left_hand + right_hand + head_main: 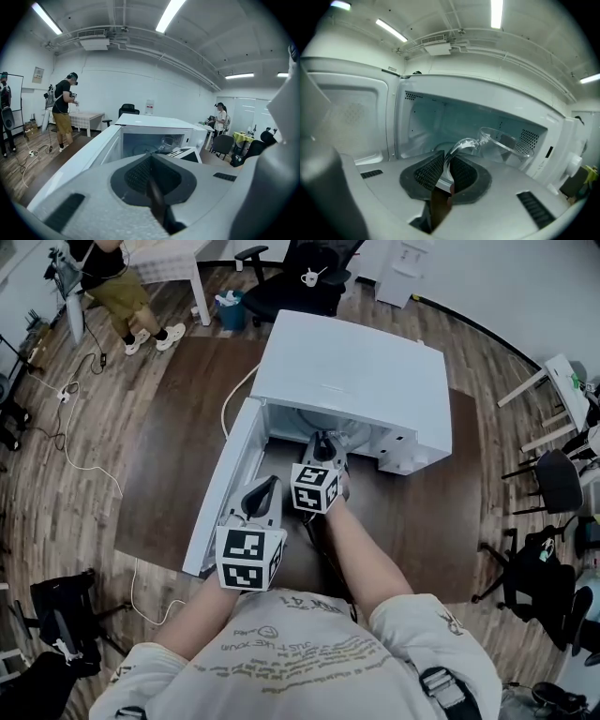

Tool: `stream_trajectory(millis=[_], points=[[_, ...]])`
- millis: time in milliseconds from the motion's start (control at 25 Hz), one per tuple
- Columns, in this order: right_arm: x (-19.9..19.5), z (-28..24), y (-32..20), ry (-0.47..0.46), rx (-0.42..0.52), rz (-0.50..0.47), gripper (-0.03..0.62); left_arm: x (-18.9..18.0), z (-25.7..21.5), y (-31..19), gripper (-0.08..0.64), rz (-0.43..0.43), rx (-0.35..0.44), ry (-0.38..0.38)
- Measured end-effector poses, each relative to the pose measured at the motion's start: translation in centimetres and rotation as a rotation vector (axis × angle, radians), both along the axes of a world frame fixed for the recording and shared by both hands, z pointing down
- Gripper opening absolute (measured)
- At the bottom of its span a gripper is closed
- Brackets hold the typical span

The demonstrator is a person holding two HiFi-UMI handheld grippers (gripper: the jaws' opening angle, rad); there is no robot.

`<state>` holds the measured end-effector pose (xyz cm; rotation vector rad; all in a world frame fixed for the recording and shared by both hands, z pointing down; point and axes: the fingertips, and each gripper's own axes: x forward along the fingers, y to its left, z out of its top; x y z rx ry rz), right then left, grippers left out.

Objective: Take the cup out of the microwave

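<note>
Fingers (429,171) of your right gripper (446,174) pinch the handle of the clear cup (506,143); your left gripper (151,183) is closed, empty. Wood floor (56,493) with office chairs (300,282) surrounds a dark brown table (178,446). On it sits the white microwave (352,381), door open, the cup tilted within its cavity.

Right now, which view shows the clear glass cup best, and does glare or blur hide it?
Right gripper view: clear glass cup sharp, handle clamped in the right gripper, edges fisheye-bent. Left gripper view: only a faint glint inside the white microwave. Head view: not discernible.
</note>
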<state>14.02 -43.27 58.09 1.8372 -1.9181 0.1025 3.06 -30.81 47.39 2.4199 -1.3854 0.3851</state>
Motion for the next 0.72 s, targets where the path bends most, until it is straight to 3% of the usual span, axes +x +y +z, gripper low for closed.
stream_trajectory(millis=[720], points=[[1.1,-7.9,11.3,-0.026,0.073,-0.074,0.054,1.5,-1.9,4.1,0.014,-0.001,0.048,0.04]])
